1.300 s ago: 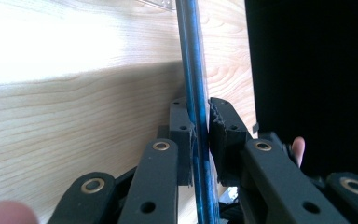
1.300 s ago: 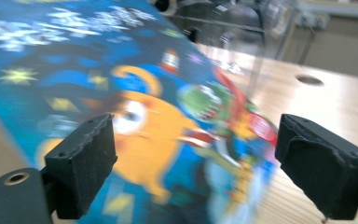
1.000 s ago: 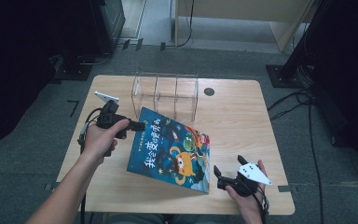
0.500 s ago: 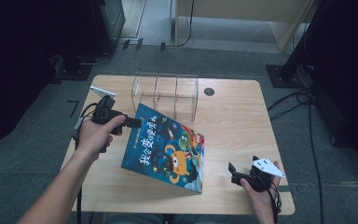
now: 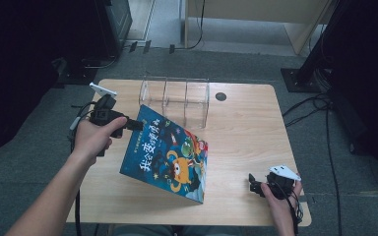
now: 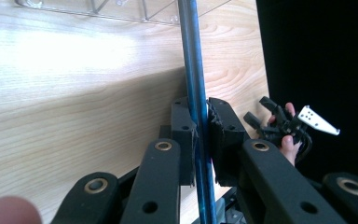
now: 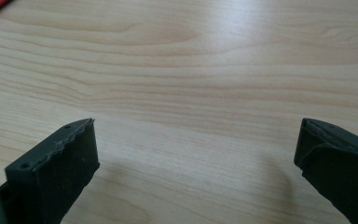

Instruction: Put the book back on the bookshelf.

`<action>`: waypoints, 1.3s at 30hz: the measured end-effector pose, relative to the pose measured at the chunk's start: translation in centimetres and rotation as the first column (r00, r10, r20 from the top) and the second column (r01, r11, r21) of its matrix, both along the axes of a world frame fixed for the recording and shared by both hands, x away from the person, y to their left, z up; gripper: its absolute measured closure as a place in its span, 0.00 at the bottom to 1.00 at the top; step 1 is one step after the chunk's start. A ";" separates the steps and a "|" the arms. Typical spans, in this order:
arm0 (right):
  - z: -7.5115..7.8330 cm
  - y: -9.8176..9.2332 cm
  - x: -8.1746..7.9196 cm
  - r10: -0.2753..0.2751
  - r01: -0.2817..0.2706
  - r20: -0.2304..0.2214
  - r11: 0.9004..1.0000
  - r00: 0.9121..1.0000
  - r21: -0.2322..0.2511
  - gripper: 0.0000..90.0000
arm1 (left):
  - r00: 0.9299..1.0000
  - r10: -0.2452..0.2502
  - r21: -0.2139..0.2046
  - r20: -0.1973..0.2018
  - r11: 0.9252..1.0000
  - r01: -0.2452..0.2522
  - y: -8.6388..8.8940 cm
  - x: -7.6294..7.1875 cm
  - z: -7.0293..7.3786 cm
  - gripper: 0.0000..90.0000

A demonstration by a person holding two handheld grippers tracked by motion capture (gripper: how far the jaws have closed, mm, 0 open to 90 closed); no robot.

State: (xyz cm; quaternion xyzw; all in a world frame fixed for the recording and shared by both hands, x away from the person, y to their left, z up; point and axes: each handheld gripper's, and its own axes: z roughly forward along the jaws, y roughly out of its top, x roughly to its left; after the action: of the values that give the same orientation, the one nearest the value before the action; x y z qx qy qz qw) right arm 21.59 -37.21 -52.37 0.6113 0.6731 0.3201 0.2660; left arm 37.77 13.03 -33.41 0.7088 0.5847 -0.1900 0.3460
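the left tool (image 5: pixel 137 125), clamped on the upper left corner of the picture book (image 5: pixel 170 153), now sits a little higher and further toward the far left of the table (image 5: pixel 246 123) than a second ago. the book goes with it, its gripped corner raised and drawn leftward, closer to the clear rack (image 5: pixel 174 98). the right tool (image 5: pixel 254 186), jaws apart, is lower and nearer the table's near right corner, further from the book's lower edge than before.

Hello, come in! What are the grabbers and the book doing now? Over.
Left gripper shut on book, one edge lifted off table. Right gripper open, empty, near table's front corner. Clear rack just behind book; nothing blocking.
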 end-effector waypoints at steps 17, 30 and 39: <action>-0.3 -0.6 0.1 -0.053 0.052 -0.067 0.999 0.996 -0.016 0.00 | 1.000 -0.017 0.106 -0.012 0.994 0.018 0.6 0.1 3.7 0.94; -0.3 -0.5 0.2 -0.057 0.056 -0.068 0.998 0.996 -0.015 0.00 | 0.999 -0.052 0.167 0.014 0.985 0.049 -0.1 0.5 5.5 0.94; -0.3 -0.5 0.2 -0.057 0.056 -0.069 0.998 0.996 -0.015 0.00 | 0.998 -0.040 0.213 0.039 0.976 0.031 0.5 -0.1 6.7 0.94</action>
State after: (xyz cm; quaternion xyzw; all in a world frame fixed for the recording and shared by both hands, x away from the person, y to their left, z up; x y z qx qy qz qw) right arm 21.84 -37.74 -52.62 0.6391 0.6663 0.2866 0.2556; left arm 37.71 13.50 -26.72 0.7560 0.5812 -0.1171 0.2773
